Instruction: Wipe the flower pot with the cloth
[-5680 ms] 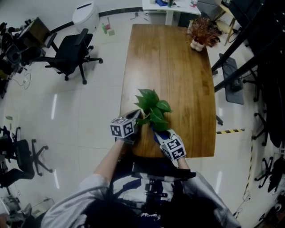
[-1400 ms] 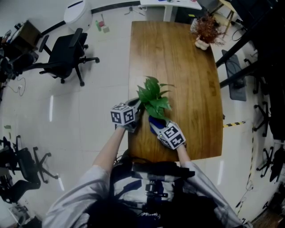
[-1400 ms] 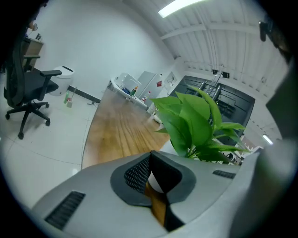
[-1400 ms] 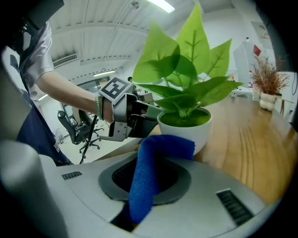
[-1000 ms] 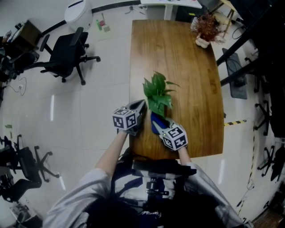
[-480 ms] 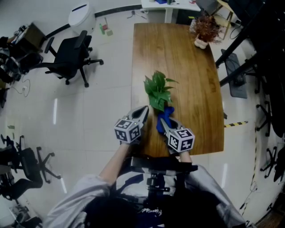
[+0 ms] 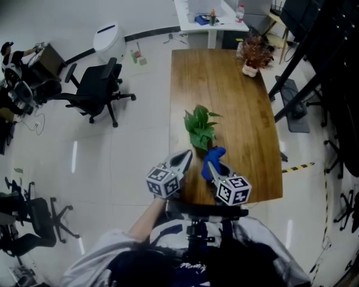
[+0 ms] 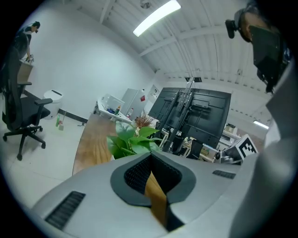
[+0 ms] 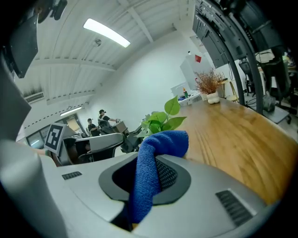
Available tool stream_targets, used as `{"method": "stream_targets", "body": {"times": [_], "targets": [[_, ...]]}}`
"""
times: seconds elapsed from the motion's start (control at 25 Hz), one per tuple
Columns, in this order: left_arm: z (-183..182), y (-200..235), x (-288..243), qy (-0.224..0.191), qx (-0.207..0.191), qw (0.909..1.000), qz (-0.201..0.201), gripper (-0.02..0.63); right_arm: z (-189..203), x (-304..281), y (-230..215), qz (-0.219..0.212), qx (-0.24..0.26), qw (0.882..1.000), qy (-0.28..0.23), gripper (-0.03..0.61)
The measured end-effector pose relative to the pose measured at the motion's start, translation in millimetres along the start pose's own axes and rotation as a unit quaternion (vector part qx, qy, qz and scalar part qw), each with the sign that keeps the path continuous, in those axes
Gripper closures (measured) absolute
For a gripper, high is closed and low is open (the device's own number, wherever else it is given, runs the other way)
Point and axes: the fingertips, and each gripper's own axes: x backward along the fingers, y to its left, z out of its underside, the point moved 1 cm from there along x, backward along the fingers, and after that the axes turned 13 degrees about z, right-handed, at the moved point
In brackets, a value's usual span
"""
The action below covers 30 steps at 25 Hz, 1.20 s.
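Observation:
The potted plant (image 7: 201, 126) stands near the left edge of the wooden table (image 7: 235, 84); its green leaves cover most of the pot. My right gripper (image 7: 212, 162) is shut on a blue cloth (image 7: 213, 154), held just short of the plant on the near side, apart from it. In the right gripper view the cloth (image 9: 160, 144) hangs out between the jaws of the gripper (image 9: 149, 165), with the plant (image 9: 163, 121) beyond. My left gripper (image 7: 183, 160) hovers at the table's left edge, shut and empty. Past the left gripper (image 8: 151, 162) the leaves (image 8: 132, 142) show.
A dried-flower pot (image 7: 253, 50) sits at the table's far right corner. A black office chair (image 7: 95, 89) and a white bin (image 7: 109, 36) stand on the floor to the left. A white desk (image 7: 207, 17) is beyond the table; black stands line the right side.
Both grippers have drawn back toward me from the pot. The left one has come off the pot, and the cloth has left the pot's side with the right gripper.

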Motion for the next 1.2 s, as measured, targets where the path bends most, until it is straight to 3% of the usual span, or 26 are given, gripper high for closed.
{"method": "stream_targets", "body": {"times": [0.48,1.2], "targets": [[2,3,-12,0.024,-0.022,0.9994,0.007,0.609,-5,-8,-7,0.013,0.039,0.999,-0.020,0.518],[2,16,-14,0.015,-0.009,0.9998,-0.003,0.609,-26,-5,-6,0.031,0.049,0.998,-0.022,0.518]]}}
